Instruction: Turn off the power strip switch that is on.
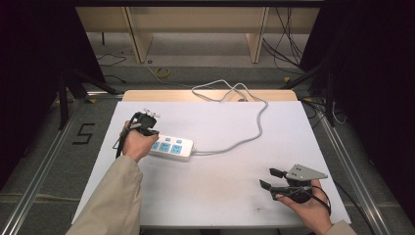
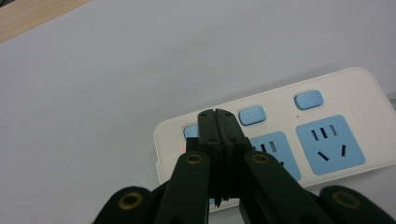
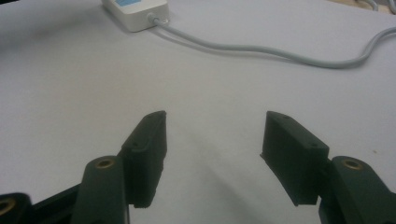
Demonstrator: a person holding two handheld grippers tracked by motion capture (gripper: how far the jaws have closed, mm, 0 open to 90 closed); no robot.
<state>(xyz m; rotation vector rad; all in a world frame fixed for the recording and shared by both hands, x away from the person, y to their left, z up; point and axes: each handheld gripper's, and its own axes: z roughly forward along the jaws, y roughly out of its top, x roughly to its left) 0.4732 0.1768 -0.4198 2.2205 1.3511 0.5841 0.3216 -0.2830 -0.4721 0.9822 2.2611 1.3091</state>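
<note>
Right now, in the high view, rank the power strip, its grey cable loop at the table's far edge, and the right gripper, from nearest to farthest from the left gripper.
1. Power strip: directly under the shut left gripper, at its left end.
2. Grey cable loop: far edge of the table, to the right.
3. Right gripper: near right corner, open over the bare table.

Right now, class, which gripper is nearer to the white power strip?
Left. The left gripper, shut, is over the power strip at its end away from the cable. The right gripper, open, sits apart near the table's front right.
</note>
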